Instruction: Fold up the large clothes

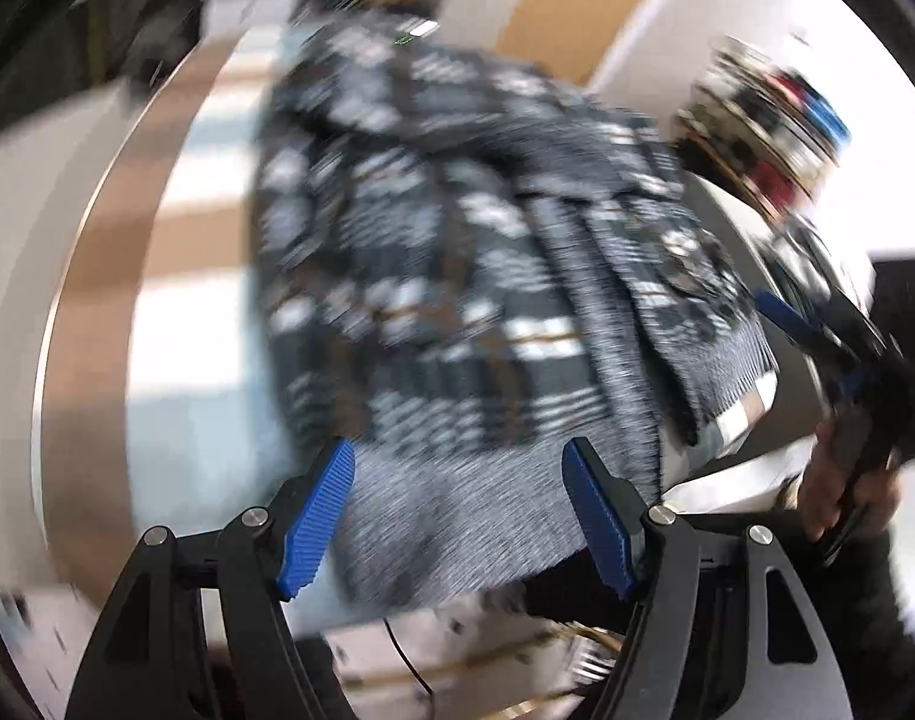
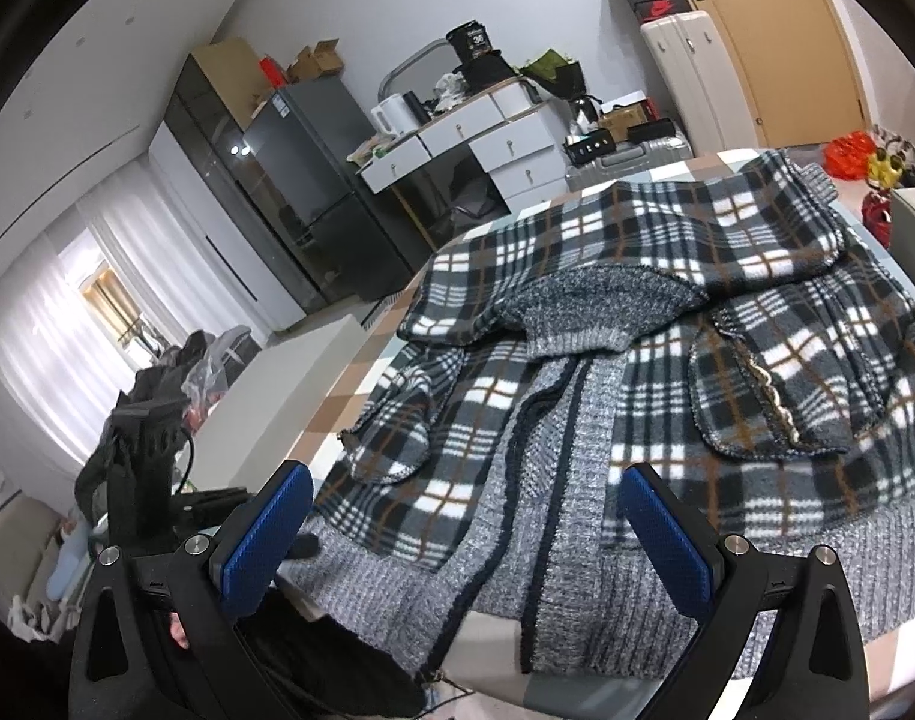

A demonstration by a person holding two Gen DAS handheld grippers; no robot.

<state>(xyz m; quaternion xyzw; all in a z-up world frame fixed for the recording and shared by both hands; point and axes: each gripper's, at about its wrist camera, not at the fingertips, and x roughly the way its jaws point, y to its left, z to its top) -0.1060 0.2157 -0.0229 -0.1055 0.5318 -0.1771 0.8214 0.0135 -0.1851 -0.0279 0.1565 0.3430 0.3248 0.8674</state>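
Note:
A large plaid fleece jacket [image 2: 637, 312] in black, white and brown, with grey knit hem and front band, lies spread on a checked table [image 2: 349, 402]. Its front is open and one sleeve lies folded over the chest. My right gripper [image 2: 463, 534] is open and empty, just above the grey hem at the near table edge. In the left wrist view, which is motion-blurred, the same jacket [image 1: 457, 276] fills the middle. My left gripper [image 1: 457, 516] is open and empty over the grey hem. The right gripper [image 1: 817, 336] shows at the right there, held by a hand.
Behind the table stand a dark fridge [image 2: 301, 180], a white drawer desk [image 2: 475, 138] with clutter, a silver suitcase [image 2: 631, 156] and a wooden door [image 2: 781, 42]. A red item [image 2: 853, 156] sits at the table's far right. The left gripper's body [image 2: 139, 438] is at the left.

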